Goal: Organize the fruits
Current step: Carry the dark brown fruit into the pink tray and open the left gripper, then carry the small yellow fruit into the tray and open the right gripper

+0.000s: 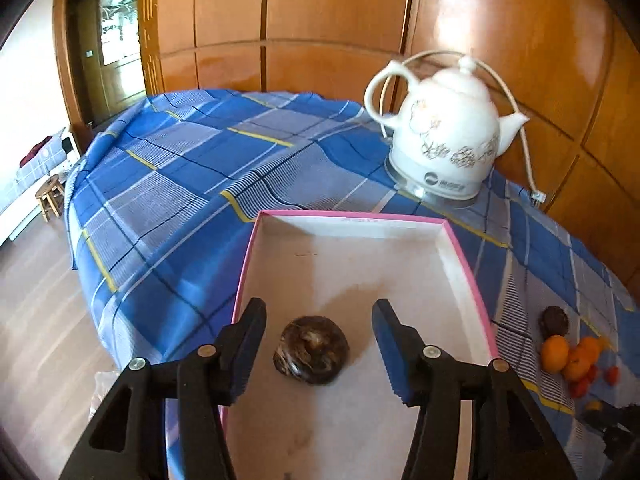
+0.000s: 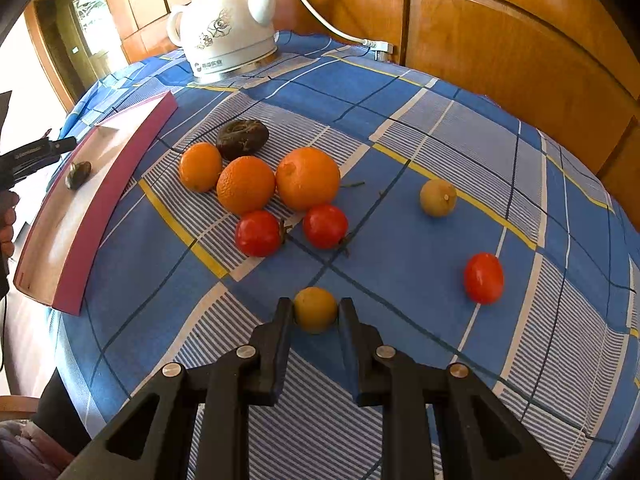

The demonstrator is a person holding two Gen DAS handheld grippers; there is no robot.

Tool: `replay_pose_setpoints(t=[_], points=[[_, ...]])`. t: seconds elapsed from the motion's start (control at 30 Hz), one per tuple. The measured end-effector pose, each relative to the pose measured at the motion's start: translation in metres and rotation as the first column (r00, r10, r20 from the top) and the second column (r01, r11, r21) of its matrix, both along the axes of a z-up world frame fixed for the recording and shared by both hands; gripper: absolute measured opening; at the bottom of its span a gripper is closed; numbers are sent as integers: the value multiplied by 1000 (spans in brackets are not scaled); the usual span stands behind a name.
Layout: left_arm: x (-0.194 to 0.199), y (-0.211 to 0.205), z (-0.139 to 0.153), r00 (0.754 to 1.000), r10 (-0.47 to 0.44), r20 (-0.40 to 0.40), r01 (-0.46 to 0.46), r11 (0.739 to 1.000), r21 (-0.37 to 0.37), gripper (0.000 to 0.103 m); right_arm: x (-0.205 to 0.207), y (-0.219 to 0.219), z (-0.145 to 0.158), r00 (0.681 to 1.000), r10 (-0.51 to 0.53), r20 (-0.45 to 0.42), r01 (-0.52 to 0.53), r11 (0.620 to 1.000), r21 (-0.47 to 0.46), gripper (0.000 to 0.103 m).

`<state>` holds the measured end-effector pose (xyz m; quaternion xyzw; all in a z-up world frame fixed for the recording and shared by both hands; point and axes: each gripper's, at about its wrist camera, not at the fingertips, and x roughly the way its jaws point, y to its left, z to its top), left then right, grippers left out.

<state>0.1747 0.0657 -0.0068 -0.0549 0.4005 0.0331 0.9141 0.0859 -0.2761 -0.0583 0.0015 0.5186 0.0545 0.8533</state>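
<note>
A pink-rimmed shallow box (image 1: 352, 216) lies on the blue checked cloth. My left gripper (image 1: 318, 308) hangs open over its near end, and a dark wrinkled fruit (image 1: 311, 350) rests on the box floor between the fingers, clear of both pads. In the right wrist view my right gripper (image 2: 315, 304) is shut on a small yellow-brown fruit (image 2: 315, 310) just above the cloth. Beyond it lie three oranges (image 2: 246, 185), a second dark fruit (image 2: 242, 139), three red tomatoes (image 2: 258, 233) and another small yellowish fruit (image 2: 438, 197). The box (image 2: 120, 160) stands to their left.
A white ceramic kettle (image 1: 444, 132) on its base stands behind the box, its cord running to the wooden wall panels (image 2: 500, 60). The table edge drops to the floor at the left. A person's hand (image 2: 6, 216) shows at the left border of the right wrist view.
</note>
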Motion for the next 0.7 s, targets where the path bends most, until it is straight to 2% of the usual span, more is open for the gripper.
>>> replay_pose_setpoints(t=[0.13,0.4,0.7], points=[[-27,-8,10,999,-19,39,20,1000,0,60,-2,0,0,1000,-8,7,8,1000,1,23],[-72,-26,16,996,-72,56,73,997,-19,66,-12,1,3,999,-28,25,27,999,25,23],[-93,-36,12,994,-102,44,102,995,-13,67,-27,7,15,998,-28,60,24,997,67,23]])
